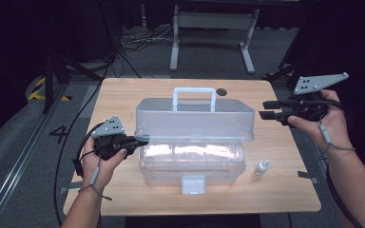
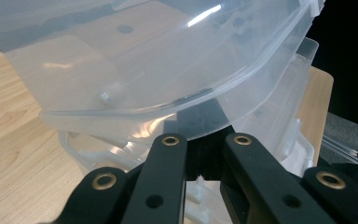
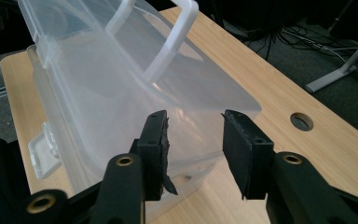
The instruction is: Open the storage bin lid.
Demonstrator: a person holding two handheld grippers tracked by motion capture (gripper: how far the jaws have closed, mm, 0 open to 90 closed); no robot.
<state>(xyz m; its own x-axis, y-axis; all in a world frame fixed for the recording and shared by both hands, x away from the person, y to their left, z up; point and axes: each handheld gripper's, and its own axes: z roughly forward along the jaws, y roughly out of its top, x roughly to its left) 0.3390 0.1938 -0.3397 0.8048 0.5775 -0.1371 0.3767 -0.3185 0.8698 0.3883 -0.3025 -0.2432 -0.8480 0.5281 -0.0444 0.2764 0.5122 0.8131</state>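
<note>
The storage box lid [image 1: 195, 118] is held raised by the pinching left claw [image 1: 140, 139]; the spread right claw [image 1: 266, 109] is probably needed at the dropper bottle [image 1: 262, 167] next.

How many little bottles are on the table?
1. A small dropper bottle stands upright on the wooden table, just right of the clear plastic box. Others could be hidden inside the cloudy box or behind its raised lid.

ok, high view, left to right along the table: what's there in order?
left tongs shut on the lid's left rim → clear plastic box with its front latch → small dropper bottle → right tongs, open, raised off to the right.
</note>
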